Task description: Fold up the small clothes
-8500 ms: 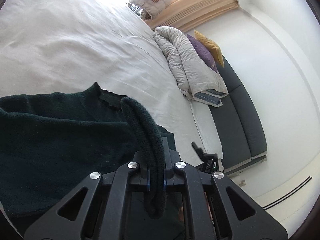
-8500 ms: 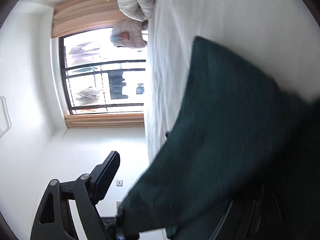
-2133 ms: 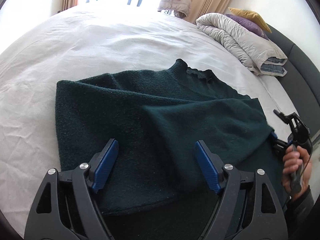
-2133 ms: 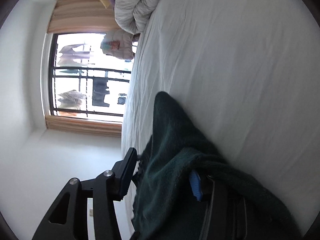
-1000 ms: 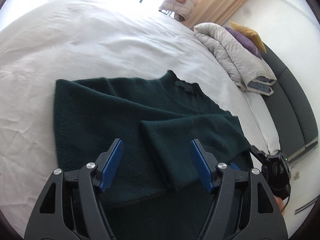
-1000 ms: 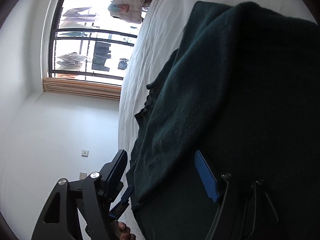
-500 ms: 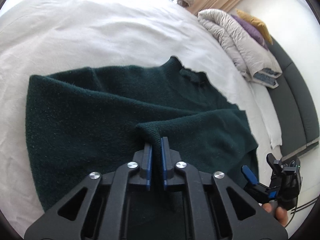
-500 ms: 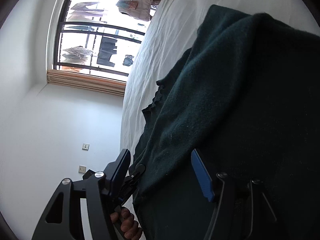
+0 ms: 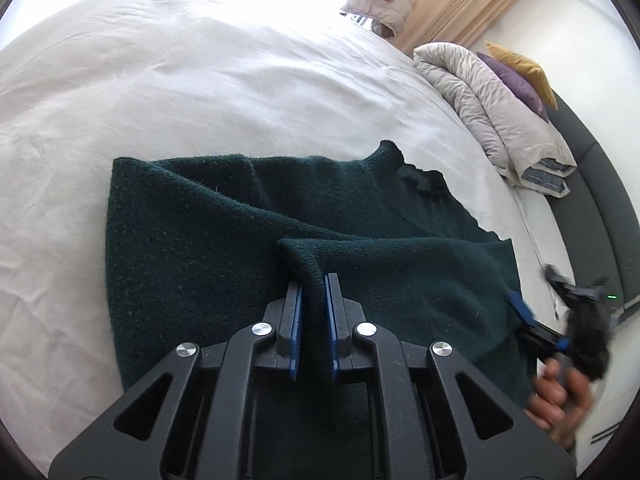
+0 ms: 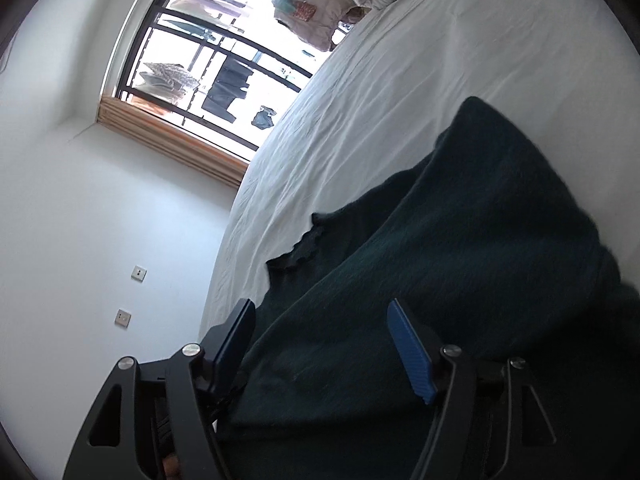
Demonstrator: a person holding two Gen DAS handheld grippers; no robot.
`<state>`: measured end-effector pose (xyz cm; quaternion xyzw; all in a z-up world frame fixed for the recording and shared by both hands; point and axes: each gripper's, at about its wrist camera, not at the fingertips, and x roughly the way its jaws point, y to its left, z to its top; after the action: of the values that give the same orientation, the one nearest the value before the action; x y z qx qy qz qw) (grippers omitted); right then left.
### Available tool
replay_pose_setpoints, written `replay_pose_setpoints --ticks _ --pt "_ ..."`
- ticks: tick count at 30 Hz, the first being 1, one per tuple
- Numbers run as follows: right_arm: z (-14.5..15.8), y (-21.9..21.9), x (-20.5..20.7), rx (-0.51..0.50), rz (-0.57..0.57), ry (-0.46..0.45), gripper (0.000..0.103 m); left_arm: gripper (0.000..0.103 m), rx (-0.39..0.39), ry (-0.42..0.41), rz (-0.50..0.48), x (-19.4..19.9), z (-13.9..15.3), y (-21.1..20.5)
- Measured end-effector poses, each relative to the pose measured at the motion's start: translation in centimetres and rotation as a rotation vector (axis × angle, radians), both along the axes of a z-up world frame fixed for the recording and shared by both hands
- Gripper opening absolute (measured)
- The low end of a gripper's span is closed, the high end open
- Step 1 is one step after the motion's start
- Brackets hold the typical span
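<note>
A dark green knit sweater point(image 9: 192, 240) lies spread on the white bed sheet point(image 9: 200, 80), its collar toward the far right. One sleeve is folded across the body. My left gripper point(image 9: 312, 282) pinches the raised fold of that sleeve between its blue pads; its jaws are opening slightly with the fabric still between them. In the right wrist view the sweater point(image 10: 500, 220) drapes between the fingers of my right gripper point(image 10: 320, 304), whose jaws are opening and stand wide, pads clear of the cloth. The right gripper point(image 9: 536, 322), held in a hand point(image 9: 560, 404), is at the sweater's right edge.
A folded grey duvet point(image 9: 492, 112) with purple and yellow pillows lies at the head of the bed, against a dark grey headboard point(image 9: 592, 200). A barred window point(image 10: 224, 60) and a white wall are beyond the bed's far side.
My left jaws closed from wide open onto the sleeve's fold and hold it. The right gripper has rolled and shifted along the sweater's edge, still open.
</note>
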<state>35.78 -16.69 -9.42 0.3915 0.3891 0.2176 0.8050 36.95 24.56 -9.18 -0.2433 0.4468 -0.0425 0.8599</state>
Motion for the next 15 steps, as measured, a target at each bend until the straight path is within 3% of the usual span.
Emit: replay_pose_setpoints --ticks 1,2,3,5,6,7,8,9,11,15 --pt "-1.3 -1.5 0.8 -0.007 -0.039 0.020 0.052 0.013 0.009 -0.011 -0.001 -0.2 0.4 -0.2" --pt "-2.7 -3.2 1.5 0.020 -0.069 0.036 0.011 0.017 0.027 -0.024 -0.008 -0.5 0.7 -0.4" --pt "-4.1 -5.0 2.1 0.053 -0.098 0.071 0.000 0.022 0.069 -0.026 -0.017 -0.5 0.7 -1.1" --pt "-5.7 -8.1 2.3 0.211 -0.153 0.091 0.000 0.023 0.167 -0.002 -0.061 -0.4 0.0 -2.4" --pt "-5.2 -9.1 2.0 0.207 -0.194 0.084 0.000 0.023 0.187 -0.013 -0.063 -0.6 -0.1 -2.5" --pt "-4.1 -9.9 1.5 0.137 -0.247 0.069 0.018 0.023 0.167 -0.020 -0.047 -0.7 -0.1 -2.3" --pt "-3.4 -10.8 0.7 0.094 -0.299 0.051 0.052 0.023 0.152 -0.019 -0.040 -0.7 -0.2 -2.2" --pt "-3.0 -11.8 -0.1 0.116 -0.344 0.031 0.056 0.023 0.131 -0.020 -0.031 -0.8 -0.2 -1.8" --pt "-2.6 -12.2 -0.8 0.172 -0.329 0.019 0.060 0.023 0.125 -0.030 -0.013 -1.3 0.2 -1.5" --pt "-1.3 -7.3 -1.5 0.138 -0.129 -0.015 0.062 0.025 0.135 -0.089 0.032 -2.9 1.7 -2.3"
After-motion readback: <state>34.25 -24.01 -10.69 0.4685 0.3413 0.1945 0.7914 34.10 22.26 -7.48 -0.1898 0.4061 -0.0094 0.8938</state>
